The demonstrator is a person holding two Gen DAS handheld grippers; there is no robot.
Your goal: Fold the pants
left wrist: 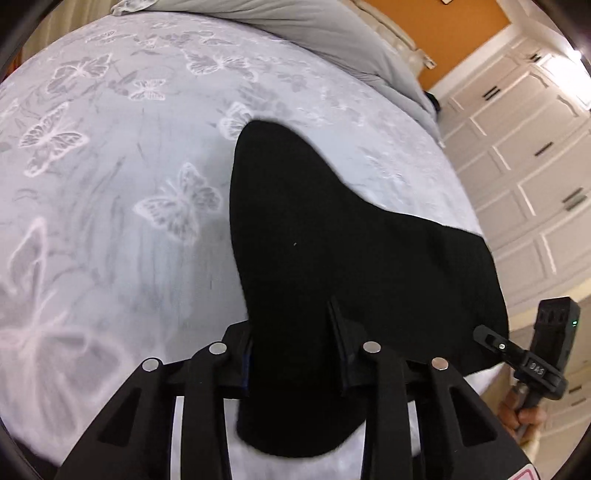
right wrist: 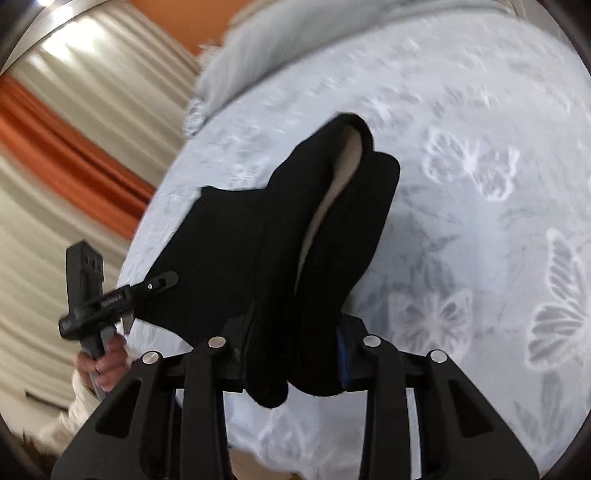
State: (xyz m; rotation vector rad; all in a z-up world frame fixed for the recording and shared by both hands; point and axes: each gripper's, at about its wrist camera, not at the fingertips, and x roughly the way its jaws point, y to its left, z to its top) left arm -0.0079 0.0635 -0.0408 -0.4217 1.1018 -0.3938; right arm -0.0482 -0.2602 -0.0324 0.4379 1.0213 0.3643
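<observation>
Black pants [left wrist: 332,240] lie on a pale bedsheet printed with butterflies [left wrist: 110,184]. My left gripper [left wrist: 295,332] is shut on one bunched end of the cloth, which fills the gap between its fingers and hangs out behind them. In the right wrist view the pants [right wrist: 240,240] are creased lengthwise, and a pale inner lining [right wrist: 332,206] shows in the fold. My right gripper [right wrist: 295,332] is shut on the near end of them. Each view catches the other gripper at the cloth's far corner: the right gripper [left wrist: 491,336] and the left gripper [right wrist: 162,280], each held by a hand.
A grey pillow or duvet [left wrist: 314,29] lies along the far side of the bed. White wardrobe doors [left wrist: 524,147] stand past the bed's edge on one side, cream and orange curtains [right wrist: 74,147] on the other. The sheet [right wrist: 480,221] stretches beyond the pants.
</observation>
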